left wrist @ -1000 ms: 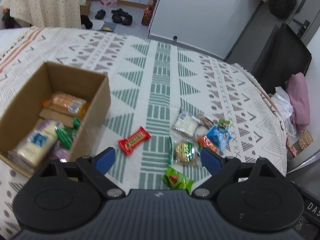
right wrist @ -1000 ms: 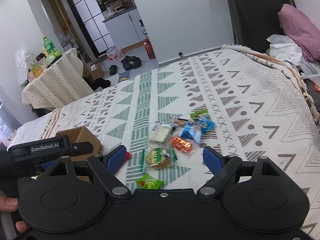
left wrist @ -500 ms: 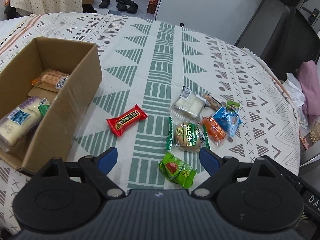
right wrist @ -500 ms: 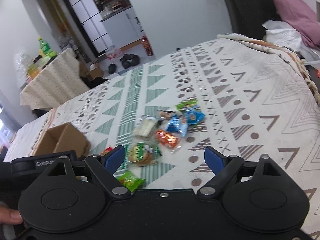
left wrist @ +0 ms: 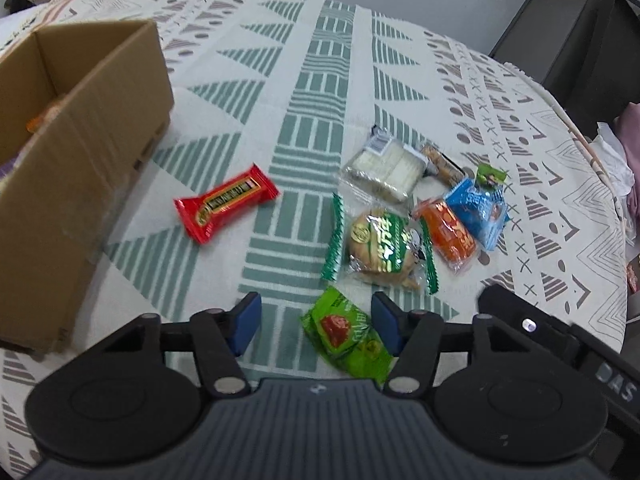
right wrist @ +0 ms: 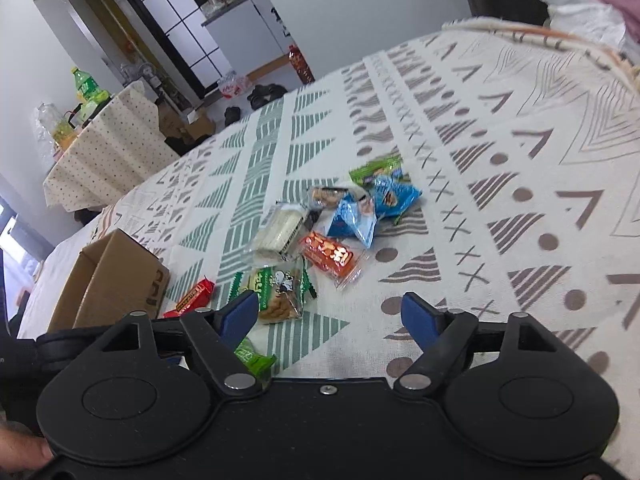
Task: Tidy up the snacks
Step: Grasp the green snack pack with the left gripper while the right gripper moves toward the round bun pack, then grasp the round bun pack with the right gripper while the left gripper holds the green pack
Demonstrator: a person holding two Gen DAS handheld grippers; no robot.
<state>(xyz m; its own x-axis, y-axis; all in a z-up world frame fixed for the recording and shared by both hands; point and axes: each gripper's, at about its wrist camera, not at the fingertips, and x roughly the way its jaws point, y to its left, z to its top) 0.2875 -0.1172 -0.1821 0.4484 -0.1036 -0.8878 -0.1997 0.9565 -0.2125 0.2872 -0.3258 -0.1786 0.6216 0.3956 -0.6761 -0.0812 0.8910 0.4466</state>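
Note:
Several snack packets lie loose on the patterned cloth. My left gripper (left wrist: 316,326) is open, its blue pads either side of a green packet (left wrist: 348,334), not touching it. Beyond lie a red bar (left wrist: 226,202), a green-edged bun packet (left wrist: 380,246), a white wafer pack (left wrist: 384,168), an orange packet (left wrist: 450,234) and a blue packet (left wrist: 478,206). The cardboard box (left wrist: 80,144) stands at left. My right gripper (right wrist: 328,314) is open and empty, low over the cloth, near the bun packet (right wrist: 278,292) and orange packet (right wrist: 330,256).
The cloth-covered surface (left wrist: 320,80) drops off at the right edge. A dark chair (left wrist: 580,52) stands beyond it. In the right wrist view a small table with bottles (right wrist: 104,148) and shoes on the floor (right wrist: 264,94) lie far back.
My left gripper has moved down and right from over the box to the green packet, which now lies between its pads. My right gripper has dropped lower and closer to the snacks.

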